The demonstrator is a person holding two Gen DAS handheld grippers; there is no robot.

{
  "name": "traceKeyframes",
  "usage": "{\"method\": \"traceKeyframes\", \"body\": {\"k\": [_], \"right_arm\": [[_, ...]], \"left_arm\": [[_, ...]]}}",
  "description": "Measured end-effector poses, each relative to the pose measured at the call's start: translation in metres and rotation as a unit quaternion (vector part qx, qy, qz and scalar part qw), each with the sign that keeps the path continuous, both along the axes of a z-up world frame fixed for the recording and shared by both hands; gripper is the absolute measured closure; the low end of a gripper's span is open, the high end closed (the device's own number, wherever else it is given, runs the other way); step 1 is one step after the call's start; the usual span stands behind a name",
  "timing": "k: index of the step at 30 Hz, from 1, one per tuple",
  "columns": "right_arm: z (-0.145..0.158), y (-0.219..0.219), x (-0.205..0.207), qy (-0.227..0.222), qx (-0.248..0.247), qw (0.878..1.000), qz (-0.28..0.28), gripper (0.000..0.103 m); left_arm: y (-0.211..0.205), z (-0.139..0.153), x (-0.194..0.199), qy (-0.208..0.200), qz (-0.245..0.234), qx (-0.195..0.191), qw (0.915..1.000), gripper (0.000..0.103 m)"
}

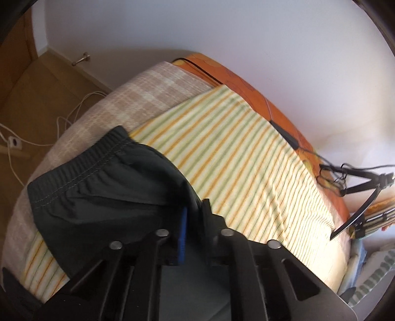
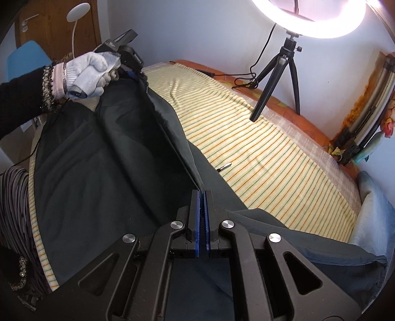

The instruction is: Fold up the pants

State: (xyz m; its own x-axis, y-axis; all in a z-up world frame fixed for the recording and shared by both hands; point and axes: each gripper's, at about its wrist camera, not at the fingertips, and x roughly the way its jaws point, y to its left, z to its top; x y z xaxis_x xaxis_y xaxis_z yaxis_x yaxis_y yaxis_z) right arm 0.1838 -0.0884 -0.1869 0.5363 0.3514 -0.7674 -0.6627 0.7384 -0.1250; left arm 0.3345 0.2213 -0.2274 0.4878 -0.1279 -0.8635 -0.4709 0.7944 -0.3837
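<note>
On the striped sheet (image 2: 271, 158), both grippers' jaws pinch the dark pants (image 2: 103, 158), left gripper (image 1: 195, 212), right gripper (image 2: 202, 197).

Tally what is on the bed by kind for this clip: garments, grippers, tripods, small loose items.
Dark pants: 1
Grippers, left gripper and right gripper: 2
Tripod with ring light: 1
Small metal bit on striped sheet: 1
Total: 5

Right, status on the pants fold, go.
Left gripper shut on pants near the waistband. Right gripper shut on a pants edge. Pants partly lifted over striped sheet. Small dark object on the sheet beside the pants; tripod beyond.
</note>
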Motion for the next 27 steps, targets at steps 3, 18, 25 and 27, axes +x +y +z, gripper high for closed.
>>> {"method": "traceKeyframes", "body": {"k": [3, 18, 25, 27], "right_arm": [[0.004, 0.001, -0.006, 0.000, 0.006, 1.000, 0.001, 0.099], [0.037, -0.009, -0.078, -0.012, 0.017, 1.000, 0.016, 0.099], [0.028, 0.006, -0.103, 0.000, 0.019, 0.999, 0.033, 0.099], [0.025, 0.015, -0.116, 0.010, 0.017, 0.998, 0.052, 0.099]], "left_arm": [[0.005, 0.007, -0.013, -0.021, -0.004, 0.002, 0.9998, 0.099], [0.035, 0.072, -0.135, -0.125, -0.008, 0.028, 0.9917, 0.101], [0.037, 0.068, -0.164, -0.111, -0.030, 0.006, 0.9934, 0.101], [0.026, 0.067, -0.158, -0.109, -0.042, 0.007, 0.9931, 0.101]]}}
